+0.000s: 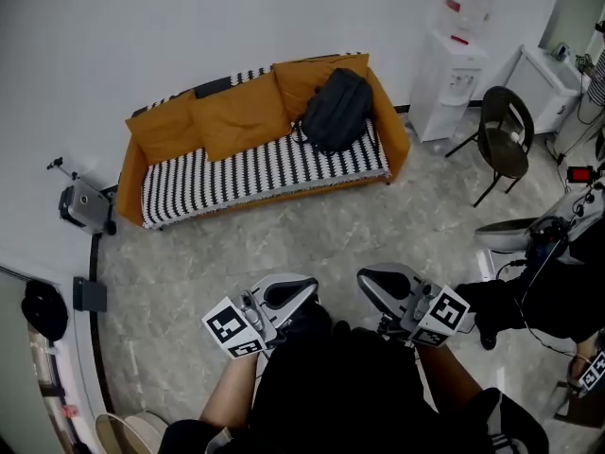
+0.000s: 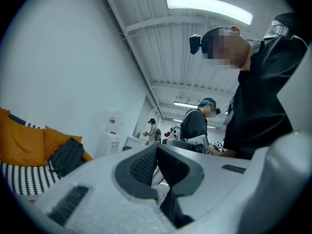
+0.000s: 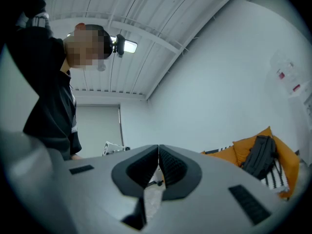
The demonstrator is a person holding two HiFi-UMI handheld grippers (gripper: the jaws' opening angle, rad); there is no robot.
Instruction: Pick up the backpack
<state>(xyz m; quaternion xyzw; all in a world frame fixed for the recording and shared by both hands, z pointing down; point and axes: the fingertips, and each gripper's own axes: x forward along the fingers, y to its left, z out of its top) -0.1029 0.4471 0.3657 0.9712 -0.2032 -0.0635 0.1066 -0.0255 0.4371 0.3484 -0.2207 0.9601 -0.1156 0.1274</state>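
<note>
Grey left gripper [image 2: 157, 146] and right gripper [image 3: 159, 147] look closed, empty.

Bright, even ceiling-strip light [image 2: 209, 8]; fisheye-warped, dark-vignetted edges.

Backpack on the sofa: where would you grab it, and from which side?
Likely its top end, reached from the open front of the sofa, slightly from above. The backpack leans upright against an orange cushion, so the top and front are exposed while the back is blocked. No carry handle is visible.
</note>
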